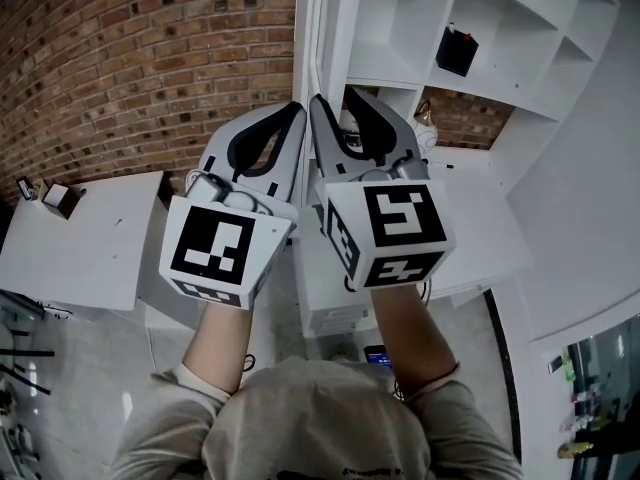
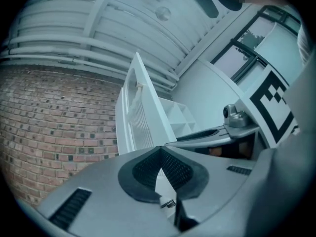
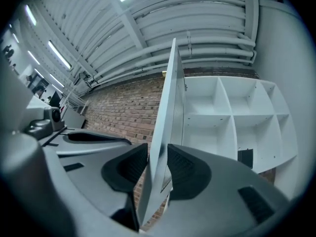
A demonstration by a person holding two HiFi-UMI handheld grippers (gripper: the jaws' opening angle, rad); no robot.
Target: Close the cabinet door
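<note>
The white cabinet door (image 1: 312, 28) stands open, turned edge-on toward me, in front of the white shelf cabinet (image 1: 480, 28). My right gripper (image 1: 335, 98) is raised at the door's edge. In the right gripper view the door (image 3: 165, 107) runs up between the two dark pads (image 3: 185, 169), and the right gripper (image 3: 158, 154) is open around it, not pressing. My left gripper (image 1: 297, 108) is just left of the door, shut, with its tips touching and nothing held. From the left gripper (image 2: 160, 149) the door (image 2: 138, 117) shows ahead.
A brick wall (image 1: 150, 58) lies left of the door. A black object (image 1: 457, 50) sits on a shelf. A white table (image 1: 90, 238) stands at the lower left and a white counter (image 1: 470, 218) under the cabinet. The person's arms fill the bottom centre.
</note>
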